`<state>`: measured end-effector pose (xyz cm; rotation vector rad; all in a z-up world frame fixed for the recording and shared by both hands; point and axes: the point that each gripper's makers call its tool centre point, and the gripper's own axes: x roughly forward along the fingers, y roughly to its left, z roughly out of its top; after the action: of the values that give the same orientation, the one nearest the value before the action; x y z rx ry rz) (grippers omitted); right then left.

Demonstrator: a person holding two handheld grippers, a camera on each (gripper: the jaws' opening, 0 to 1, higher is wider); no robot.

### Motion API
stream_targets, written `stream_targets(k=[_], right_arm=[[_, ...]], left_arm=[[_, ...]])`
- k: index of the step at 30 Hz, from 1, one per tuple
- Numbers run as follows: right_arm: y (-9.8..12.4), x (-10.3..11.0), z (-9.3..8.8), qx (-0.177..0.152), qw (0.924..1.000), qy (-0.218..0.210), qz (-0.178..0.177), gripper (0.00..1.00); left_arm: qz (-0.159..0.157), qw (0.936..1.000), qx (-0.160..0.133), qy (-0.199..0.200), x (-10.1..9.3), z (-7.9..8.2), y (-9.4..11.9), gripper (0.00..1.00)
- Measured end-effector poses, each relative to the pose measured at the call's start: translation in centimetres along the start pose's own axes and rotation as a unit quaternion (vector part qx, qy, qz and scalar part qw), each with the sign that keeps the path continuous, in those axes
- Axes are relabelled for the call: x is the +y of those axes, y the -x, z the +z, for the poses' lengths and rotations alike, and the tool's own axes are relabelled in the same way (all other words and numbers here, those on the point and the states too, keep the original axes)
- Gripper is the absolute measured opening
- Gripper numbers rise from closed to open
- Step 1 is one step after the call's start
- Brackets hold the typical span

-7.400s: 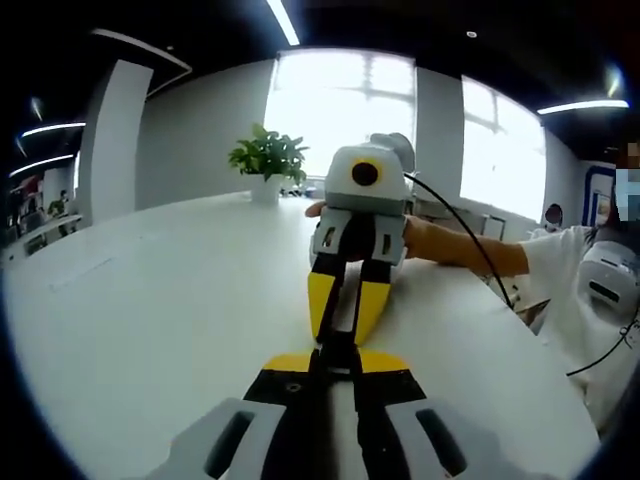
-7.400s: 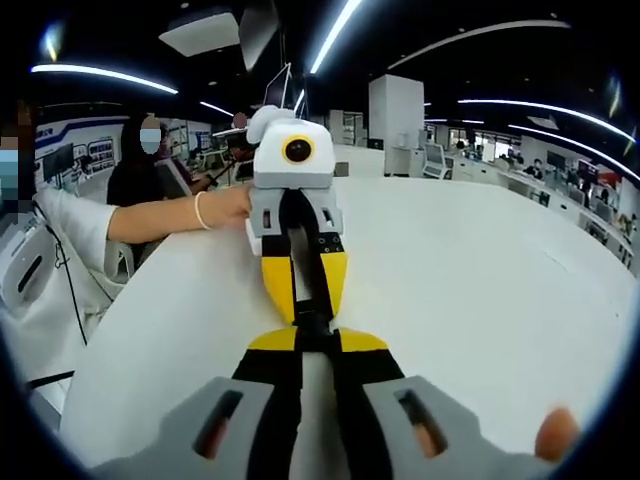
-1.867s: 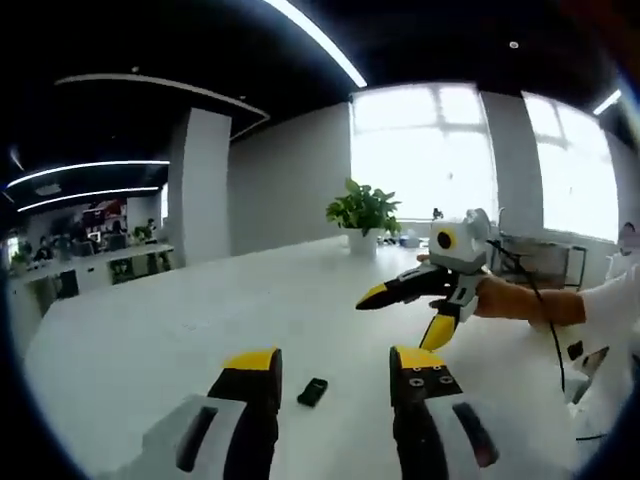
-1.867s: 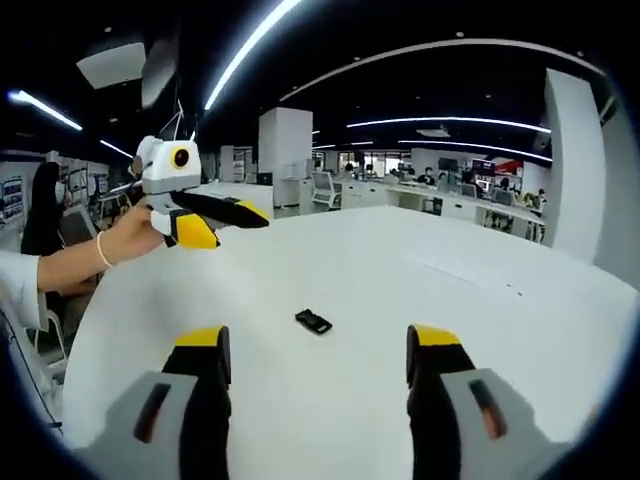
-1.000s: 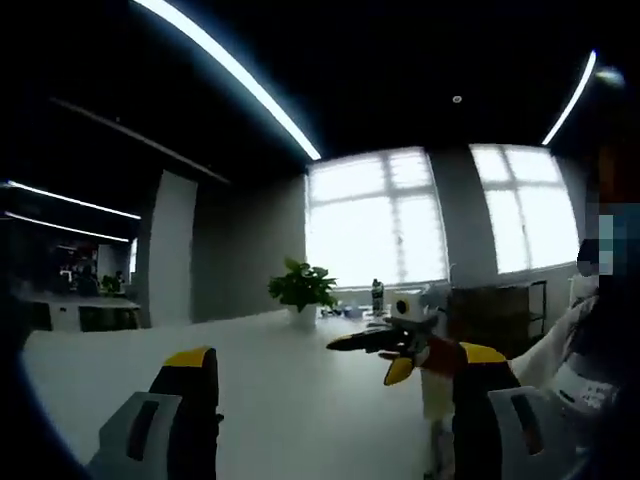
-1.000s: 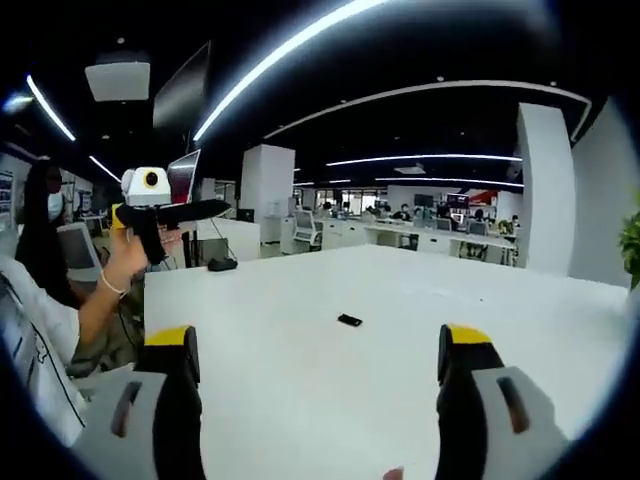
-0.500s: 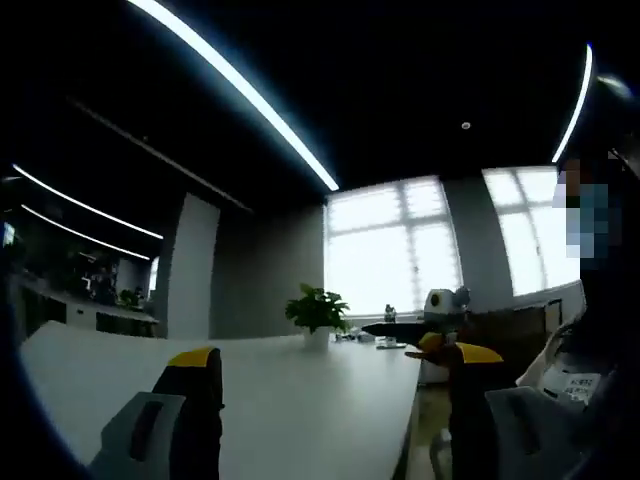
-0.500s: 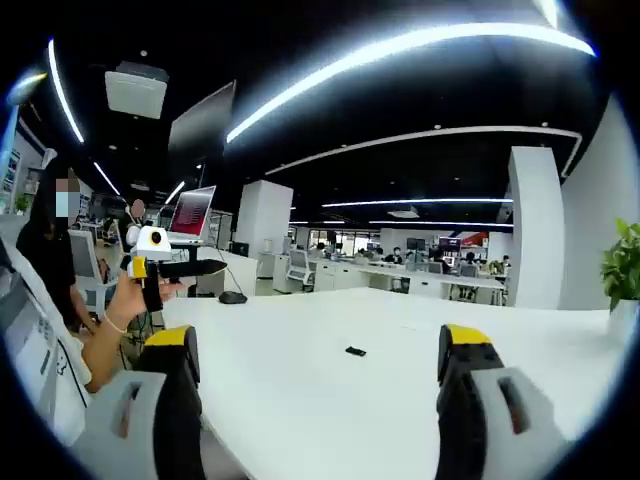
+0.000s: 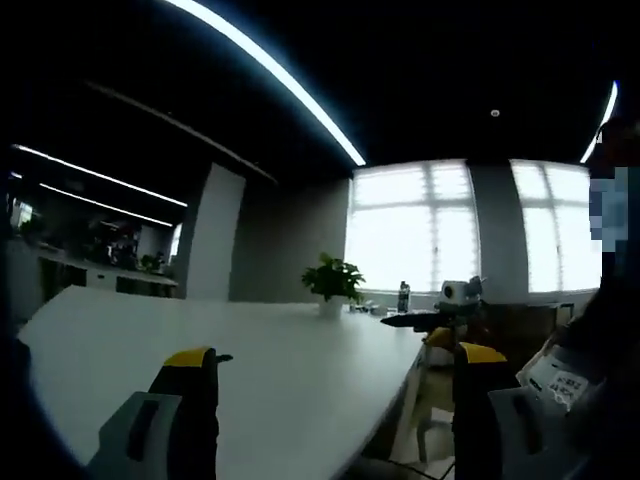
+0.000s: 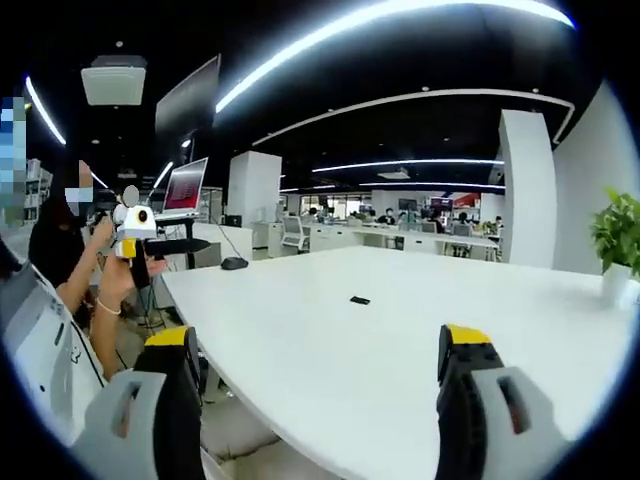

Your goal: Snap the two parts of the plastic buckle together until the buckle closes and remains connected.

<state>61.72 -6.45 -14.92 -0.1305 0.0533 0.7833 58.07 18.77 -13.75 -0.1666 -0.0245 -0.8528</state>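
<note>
One small black buckle point(image 10: 359, 300) lying far out on white table point(image 10: 420, 340), toward 12 o'clock between wide-open right gripper point(image 10: 315, 400) jaws; left gripper point(image 9: 328, 420) likewise open, empty.

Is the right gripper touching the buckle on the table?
Apart. The right gripper view shows the buckle lying far ahead on the table, beyond the open right gripper.

A big white tabletop point(image 10: 400, 340) spreads wide. A green plant point(image 9: 334, 279) in a white pot stands on the tabletop by bright windows point(image 9: 410, 230). Behind the tabletop, a laptop point(image 10: 186, 190) glows, with a white pillar point(image 10: 526, 190) nearby.
</note>
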Motion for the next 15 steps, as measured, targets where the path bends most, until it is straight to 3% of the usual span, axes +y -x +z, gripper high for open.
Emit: stream_targets(k=[5, 8, 15], right_arm=[[1.0, -2.3, -1.7, 0.031, 0.9987, -0.002, -0.04, 1.0], [1.8, -4.0, -1.8, 0.024, 0.9972, -0.007, -0.07, 1.0], [3.0, -6.1, -3.0, 0.04, 0.9928, -0.015, -0.112, 1.0]], left_arm=[[0.062, 0.9975, 0.027, 0.02, 2.7, -2.2, 0.3, 0.99], [0.072, 0.9959, 0.051, 0.018, 3.1, -3.2, 0.4, 0.99], [0.099, 0.9938, 0.046, 0.022, 3.9, -3.4, 0.8, 0.99]])
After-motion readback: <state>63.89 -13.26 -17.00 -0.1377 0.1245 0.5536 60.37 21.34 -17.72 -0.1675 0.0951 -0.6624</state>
